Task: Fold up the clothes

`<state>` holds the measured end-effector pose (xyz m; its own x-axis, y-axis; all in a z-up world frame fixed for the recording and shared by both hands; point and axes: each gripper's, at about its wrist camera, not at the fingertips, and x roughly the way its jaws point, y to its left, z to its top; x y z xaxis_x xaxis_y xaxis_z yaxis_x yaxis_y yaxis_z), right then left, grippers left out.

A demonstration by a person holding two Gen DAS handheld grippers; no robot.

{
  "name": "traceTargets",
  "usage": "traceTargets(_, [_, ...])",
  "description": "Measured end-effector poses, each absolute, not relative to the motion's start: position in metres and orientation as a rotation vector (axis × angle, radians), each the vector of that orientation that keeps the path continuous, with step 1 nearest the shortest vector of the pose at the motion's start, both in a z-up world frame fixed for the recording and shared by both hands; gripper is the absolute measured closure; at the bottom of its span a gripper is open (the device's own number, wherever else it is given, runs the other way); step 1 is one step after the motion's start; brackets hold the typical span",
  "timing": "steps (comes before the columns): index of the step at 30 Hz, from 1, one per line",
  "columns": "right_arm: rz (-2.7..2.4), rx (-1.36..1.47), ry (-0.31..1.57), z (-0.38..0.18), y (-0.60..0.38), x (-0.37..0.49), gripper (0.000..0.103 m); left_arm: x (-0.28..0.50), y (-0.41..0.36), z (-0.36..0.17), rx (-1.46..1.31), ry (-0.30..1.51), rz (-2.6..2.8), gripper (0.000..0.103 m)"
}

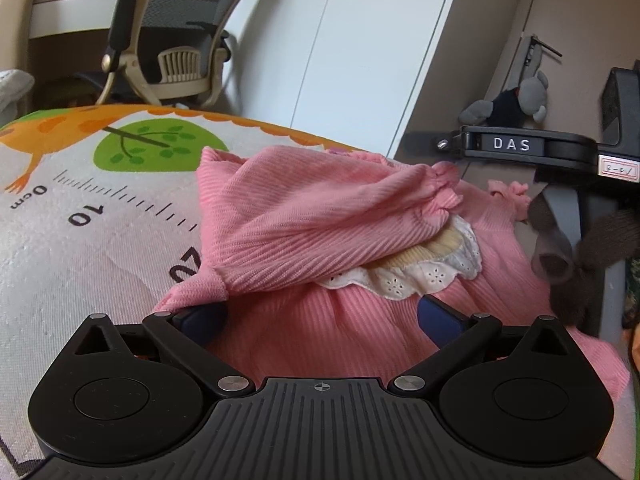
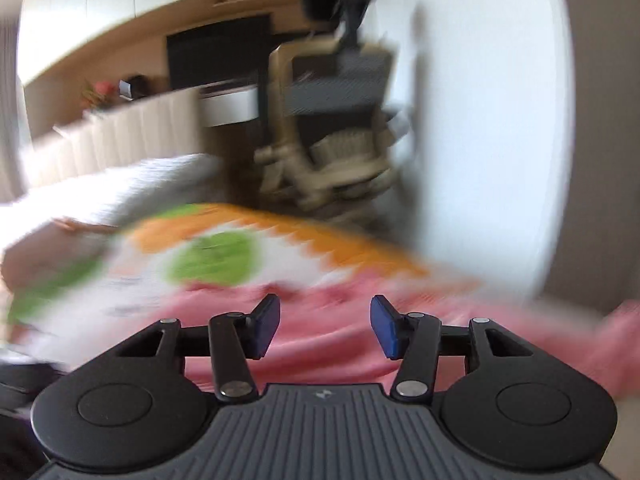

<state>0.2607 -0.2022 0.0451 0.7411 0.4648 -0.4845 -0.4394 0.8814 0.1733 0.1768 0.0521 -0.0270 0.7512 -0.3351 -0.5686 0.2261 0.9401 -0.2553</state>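
Lying on the printed mat with one side flapped over its lace collar, the pink garment looks mid-fold; the left gripper and right gripper, both spread wide and empty, likely need a fresh edge.

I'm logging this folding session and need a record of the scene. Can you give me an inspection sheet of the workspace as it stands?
Surface: printed mat with a ruler scale, green tree and orange border, spread over a soft surface.
Job's things: pink ribbed garment lying on the mat, one part folded over; white lace collar peeks out beneath the fold.
Clutter: nothing seen on the mat besides the garment.
Grippers: left gripper open, low over the pink fabric; right gripper open above the garment, its view motion-blurred.
Cables: nothing seen.
Surroundings: office chair, white wardrobe, grey plush toy behind the mat.
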Motion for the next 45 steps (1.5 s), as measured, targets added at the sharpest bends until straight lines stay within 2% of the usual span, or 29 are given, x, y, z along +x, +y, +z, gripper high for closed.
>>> traceTargets(4, [0.457,0.040,0.684,0.009,-0.197,0.280,0.054,0.177,0.051,-0.027,-0.169,0.654,-0.305,0.000])
traceTargets(7, [0.468,0.072,0.680,0.010,-0.207,0.280,0.055,0.177,0.051,-0.027,-0.164,0.656,-0.305,0.000])
traceTargets(11, [0.473,-0.080,0.634,0.023,-0.204,0.265,0.055,0.177,0.051,-0.027,-0.164,0.657,-0.307,0.000])
traceTargets(17, [0.462,-0.272,0.586,0.009,-0.195,0.251,0.053,0.174,0.051,-0.017,-0.169,0.666,-0.375,0.000])
traceTargets(24, [0.468,-0.172,0.584,0.014,-0.225,0.253,0.052,0.174,0.045,0.032,-0.155,0.461,-0.538,0.000])
traceTargets(29, [0.381,-0.148,0.546,0.026,-0.255,0.247,0.052,0.216,0.036,-0.002,-0.225,0.594,-0.479,0.000])
traceTargets(30, [0.362,-0.140,0.538,0.029,-0.261,0.246,0.049,0.218,0.036,-0.012,-0.243,0.608,-0.458,0.000])
traceTargets(32, [0.254,-0.018,0.506,0.046,-0.306,0.248,0.042,0.223,0.038,-0.030,-0.275,0.633,-0.419,0.000])
traceTargets(35, [0.014,0.191,0.491,0.063,-0.380,0.255,0.041,0.224,0.039,-0.032,-0.288,0.635,-0.415,0.000])
traceTargets(40, [-0.167,0.442,0.546,0.049,-0.435,0.276,0.038,0.226,0.034,-0.032,-0.257,0.645,-0.402,0.000])
traceTargets(42, [-0.191,0.467,0.601,0.036,-0.430,0.297,0.037,0.225,0.030,-0.030,-0.236,0.646,-0.398,0.000])
traceTargets(45, [-0.268,0.353,0.614,0.019,-0.413,0.326,0.037,0.224,0.035,-0.031,-0.265,0.636,-0.406,0.000])
